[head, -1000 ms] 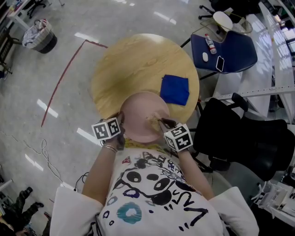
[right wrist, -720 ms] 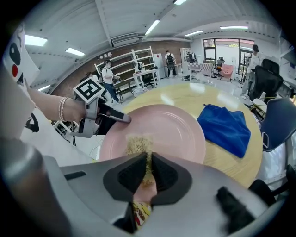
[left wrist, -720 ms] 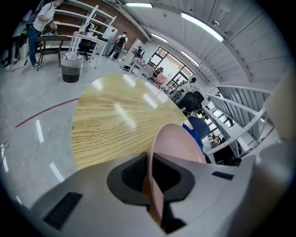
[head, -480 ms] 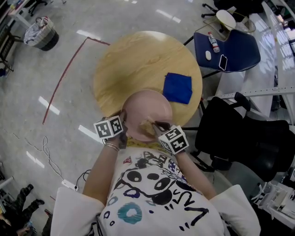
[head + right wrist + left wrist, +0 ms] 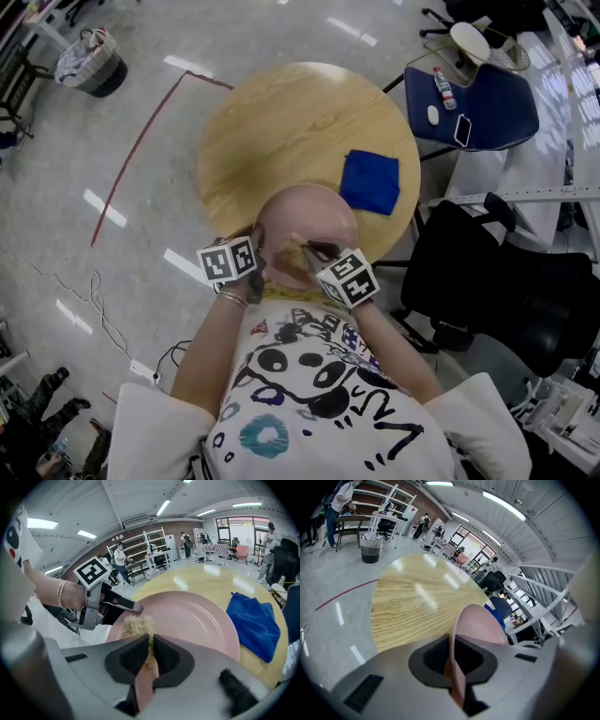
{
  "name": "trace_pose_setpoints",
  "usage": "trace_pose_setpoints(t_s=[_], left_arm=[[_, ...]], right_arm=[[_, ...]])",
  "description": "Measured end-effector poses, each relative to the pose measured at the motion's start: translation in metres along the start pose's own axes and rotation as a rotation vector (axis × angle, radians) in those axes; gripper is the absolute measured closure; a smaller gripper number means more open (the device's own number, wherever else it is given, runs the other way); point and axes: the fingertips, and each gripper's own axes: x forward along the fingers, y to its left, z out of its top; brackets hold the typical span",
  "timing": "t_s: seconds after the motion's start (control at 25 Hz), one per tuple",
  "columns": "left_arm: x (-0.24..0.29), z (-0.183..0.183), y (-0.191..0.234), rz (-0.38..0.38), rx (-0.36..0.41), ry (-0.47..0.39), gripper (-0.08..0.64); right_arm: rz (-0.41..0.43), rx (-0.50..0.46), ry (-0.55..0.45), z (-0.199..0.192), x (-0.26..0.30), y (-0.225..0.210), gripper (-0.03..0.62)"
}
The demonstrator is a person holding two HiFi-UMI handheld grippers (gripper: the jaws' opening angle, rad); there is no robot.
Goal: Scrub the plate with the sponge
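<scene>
1. Two grippers are at work. My left gripper (image 5: pixel 452 663) has its jaws nearly together, clamped on the plate (image 5: pixel 476 625) at its rim, which I see edge-on between the pads.
2. That pink plate sits over the near edge of the round table (image 5: pixel 281 122), close to my operator's chest (I cannot tell whether its underside touches the wood).
3. My right gripper (image 5: pixel 149 656) is pinched almost shut on the sponge (image 5: pixel 138 626), a tan, fibrous wad that sticks out past the jaw tips.
4. From the right gripper view, the sponge lies against the plate's inner face at its near left part, just beside the left gripper's tips.
5. From the head view, the two grippers flank the plate's near rim, left one at the left edge, right one reaching in from the lower right.
6. One blue cloth (image 5: pixel 371 183) lies flat on the table just beside the plate's right rim, apart from both grippers.
</scene>
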Motion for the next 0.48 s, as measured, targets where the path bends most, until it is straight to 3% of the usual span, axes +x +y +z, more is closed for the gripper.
trace_pose_setpoints(t_s=[0.48], left_arm=[[0.000,-0.003,0.005,0.001,0.016,0.027,0.529]], right_arm=[[-0.018,0.014,-0.036,0.028,0.022,-0.020,0.548]])
